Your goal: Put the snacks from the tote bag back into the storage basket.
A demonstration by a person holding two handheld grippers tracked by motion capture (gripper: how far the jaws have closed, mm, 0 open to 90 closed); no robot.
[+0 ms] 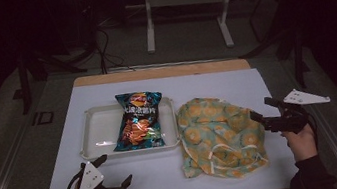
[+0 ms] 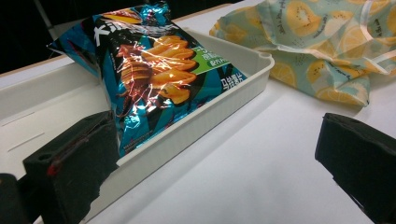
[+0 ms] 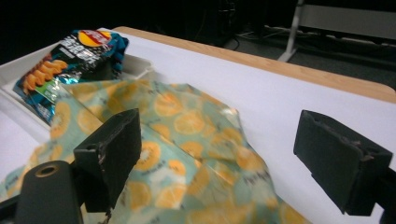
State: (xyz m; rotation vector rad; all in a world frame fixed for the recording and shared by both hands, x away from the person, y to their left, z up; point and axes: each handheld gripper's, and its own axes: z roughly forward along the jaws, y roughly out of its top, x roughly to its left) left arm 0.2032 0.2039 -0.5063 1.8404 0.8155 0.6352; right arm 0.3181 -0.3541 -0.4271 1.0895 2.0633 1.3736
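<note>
From up high my right gripper (image 1: 263, 109) sat spread at the fruit-print bag's (image 1: 220, 134) edge, left gripper (image 2: 215, 158) gaped at the chip bag (image 2: 154, 70) in the tray (image 2: 224, 105) (untouched), so I figured next: pinch the fabric.

White Chinese characters are printed on the blue crisp bag (image 2: 154, 79) lying in the tray: "马铃薯片" can be read at its lower corner in the left gripper view. A red-and-yellow round brand logo is seen at its top (image 3: 93, 36); its lettering cannot be made out.
</note>
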